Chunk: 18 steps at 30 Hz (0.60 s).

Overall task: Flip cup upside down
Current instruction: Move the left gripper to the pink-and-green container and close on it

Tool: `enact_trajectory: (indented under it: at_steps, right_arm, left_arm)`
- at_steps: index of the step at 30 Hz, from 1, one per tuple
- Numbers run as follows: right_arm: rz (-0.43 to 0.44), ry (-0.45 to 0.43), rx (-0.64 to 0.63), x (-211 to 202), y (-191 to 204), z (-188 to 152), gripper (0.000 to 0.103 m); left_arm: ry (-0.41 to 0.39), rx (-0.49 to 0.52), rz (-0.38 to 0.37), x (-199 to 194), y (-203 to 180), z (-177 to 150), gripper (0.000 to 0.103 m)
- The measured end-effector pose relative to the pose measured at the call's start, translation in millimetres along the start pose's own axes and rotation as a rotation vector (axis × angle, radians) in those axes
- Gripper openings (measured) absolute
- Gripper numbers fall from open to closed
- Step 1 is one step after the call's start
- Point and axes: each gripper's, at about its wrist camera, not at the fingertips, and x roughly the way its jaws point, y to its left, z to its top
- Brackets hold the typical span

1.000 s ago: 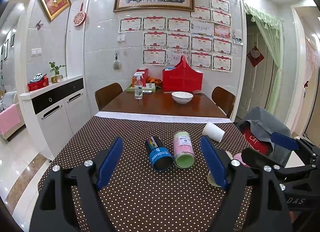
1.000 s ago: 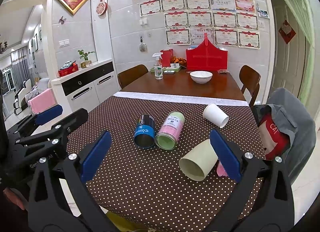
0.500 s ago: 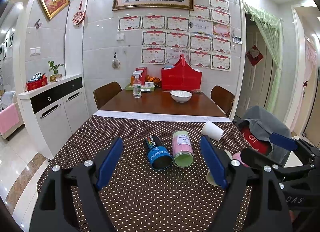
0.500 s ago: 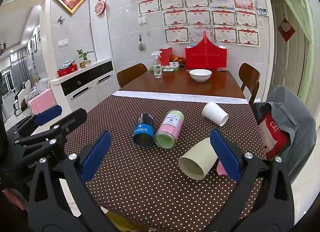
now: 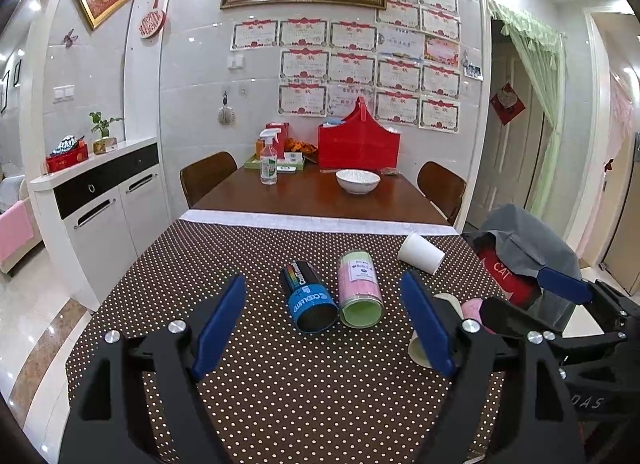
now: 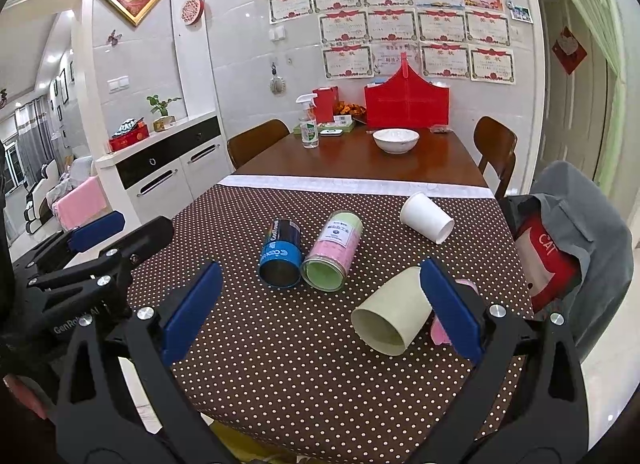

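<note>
Cups lie on their sides; no cup is picked up yet.

The cream cup (image 6: 390, 320) lies on its side at the lower right of the right wrist view, mouth toward the camera, just beside one blue pad of the right gripper (image 6: 320, 308), which is wide and holds nothing. The left gripper (image 5: 324, 324) is wide and holds nothing too. A white cup (image 6: 426, 218) lies farther back, with a blue can (image 6: 280, 254) and pink can (image 6: 332, 252) in the middle. Next, I think, the right gripper should close around the cream cup and turn it mouth down.
</note>
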Motion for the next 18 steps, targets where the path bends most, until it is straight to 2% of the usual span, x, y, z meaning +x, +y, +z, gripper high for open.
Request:
enact_trajectory:
  at_steps: [10,18]
  right_arm:
    - [-0.025,0.068,0.058,23.2,-22.4,-2.2,0.097]
    - [-0.058,0.138,0.116,52.5,-51.2,-3.7,0.097]
  left_arm:
    - [0.082,0.017,-0.014,30.7,-8.2,2.3,0.079]
    - [0.184,0.020,-0.052,74.5,-20.3,4.1,0.079]
